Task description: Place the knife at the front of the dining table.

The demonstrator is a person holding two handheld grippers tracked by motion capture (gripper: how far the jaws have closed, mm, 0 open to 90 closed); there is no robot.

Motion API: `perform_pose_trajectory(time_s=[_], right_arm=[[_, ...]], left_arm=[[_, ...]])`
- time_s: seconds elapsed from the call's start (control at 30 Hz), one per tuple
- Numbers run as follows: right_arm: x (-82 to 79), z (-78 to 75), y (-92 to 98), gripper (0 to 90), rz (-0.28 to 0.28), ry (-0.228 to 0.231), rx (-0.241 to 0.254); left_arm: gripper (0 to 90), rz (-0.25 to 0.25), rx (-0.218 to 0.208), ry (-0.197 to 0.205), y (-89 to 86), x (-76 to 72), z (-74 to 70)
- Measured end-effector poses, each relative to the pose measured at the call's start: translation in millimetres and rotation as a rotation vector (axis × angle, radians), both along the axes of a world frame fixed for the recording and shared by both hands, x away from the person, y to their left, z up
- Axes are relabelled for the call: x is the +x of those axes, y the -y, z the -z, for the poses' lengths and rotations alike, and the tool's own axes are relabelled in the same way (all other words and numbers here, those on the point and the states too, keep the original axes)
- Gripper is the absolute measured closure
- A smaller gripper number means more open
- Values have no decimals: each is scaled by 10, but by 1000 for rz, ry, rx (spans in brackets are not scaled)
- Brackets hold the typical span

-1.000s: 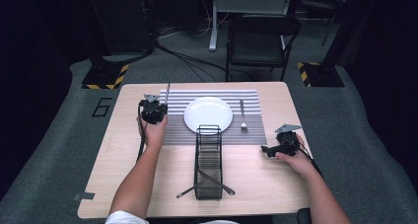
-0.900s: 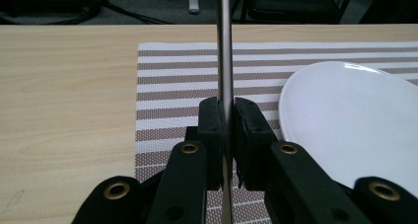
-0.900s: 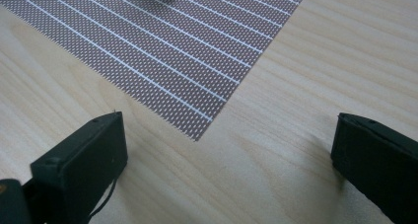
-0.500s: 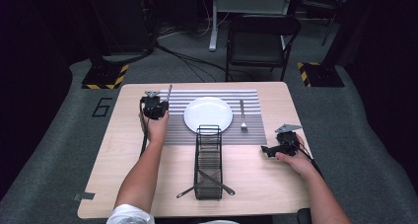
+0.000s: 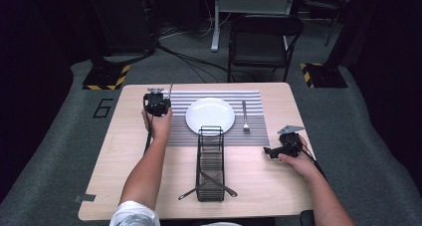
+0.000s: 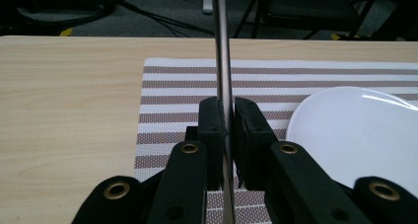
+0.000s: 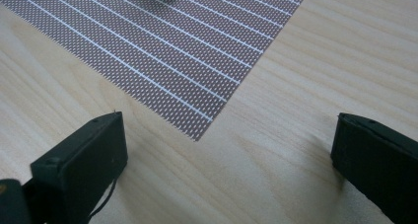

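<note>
My left gripper [image 5: 158, 104] hovers over the left edge of the striped placemat [image 5: 253, 99], beside the white plate [image 5: 210, 115]. It is shut on a thin metal utensil [image 6: 222, 46], seen edge-on like a knife, which points away toward the table's far edge. In the left gripper view the pads [image 6: 212, 120] pinch the metal strip over the placemat [image 6: 172, 86], with the plate [image 6: 355, 130] at the right. A fork [image 5: 244, 117] lies on the mat right of the plate. My right gripper [image 5: 271, 151] rests on the wood near the mat's near right corner, open with nothing between its jaws [image 7: 226, 150].
A black wire rack [image 5: 210, 159] stands on the table in front of the plate, with long utensils [image 5: 206, 185] crossed at its near end. A folding chair [image 5: 263, 42] and cables are on the floor beyond the table.
My left gripper has drifted slightly toward the far side of the table with the utensil in it. The right gripper has stayed in place.
</note>
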State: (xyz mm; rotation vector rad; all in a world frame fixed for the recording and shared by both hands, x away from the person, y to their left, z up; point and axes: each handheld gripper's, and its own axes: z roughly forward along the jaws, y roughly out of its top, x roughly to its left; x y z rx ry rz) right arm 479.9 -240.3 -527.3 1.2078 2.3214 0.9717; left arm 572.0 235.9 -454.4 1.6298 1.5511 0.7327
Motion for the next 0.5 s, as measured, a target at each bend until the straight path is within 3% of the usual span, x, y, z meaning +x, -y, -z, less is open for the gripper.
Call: perform_pose_trajectory(time_s=[0.5], right_arm=[[0,0,1,0,-2,0,0]], left_arm=[[827,-46,-8,-81,55,166,308]])
